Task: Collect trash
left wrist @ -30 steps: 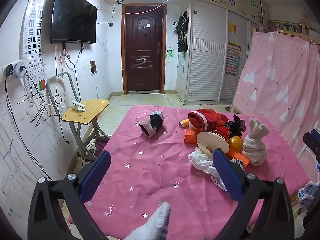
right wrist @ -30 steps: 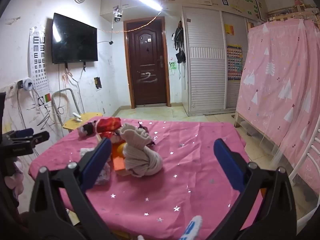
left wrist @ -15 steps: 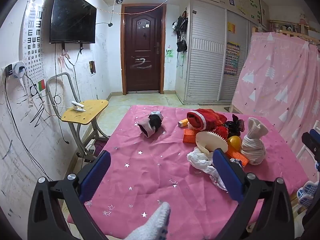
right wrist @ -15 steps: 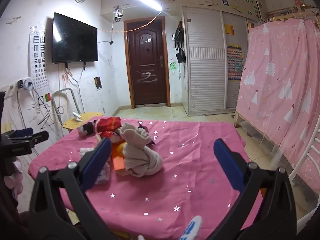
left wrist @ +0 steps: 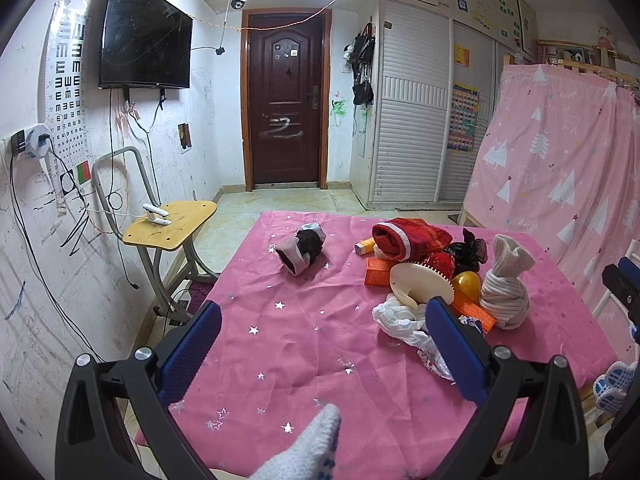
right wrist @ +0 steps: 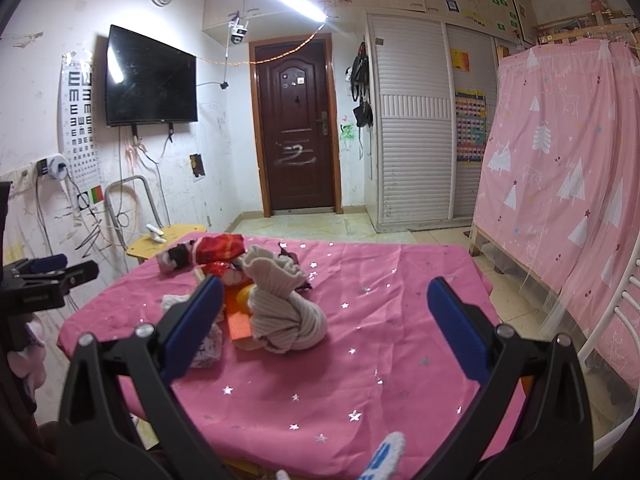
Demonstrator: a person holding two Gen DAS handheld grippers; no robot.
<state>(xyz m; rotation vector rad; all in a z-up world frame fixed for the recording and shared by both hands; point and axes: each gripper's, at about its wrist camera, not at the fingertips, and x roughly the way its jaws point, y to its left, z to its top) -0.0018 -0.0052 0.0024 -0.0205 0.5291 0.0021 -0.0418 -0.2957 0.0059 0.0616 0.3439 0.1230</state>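
- Pink star-print cloth [left wrist: 304, 340] covers the whole desk and lies loose and creased; a tool tip dragging along it could bunch it and shift the pile. What is under the cloth cannot be seen.
- Cream knotted cloth bundle [right wrist: 286, 312] is my landmark. It may not be trash, yet it sits touching the pile, so a wide grab beside it could take it by mistake.
- Left tool [left wrist: 320, 344] hangs wide open over the near desk, well short of the bundle, holding nothing. Right tool [right wrist: 324, 320] is likewise spread wide and empty, with the bundle between its fingers in view only, not in contact.
- Crumpled white wrapper [left wrist: 404, 320], the likeliest trash, lies just left of the bundle in the left view. It is thin and limp, so it could slip out of a shallow pinch; the left tool's right finger hides part of it.
- Orange boxes [left wrist: 378, 272], a cream comb-like piece [left wrist: 420, 284] and a yellow ball [left wrist: 466, 283] crowd behind the wrapper beside the bundle; the ball could roll off if nudged.
- No bin shows in either view, so where the trash should go is unclear.
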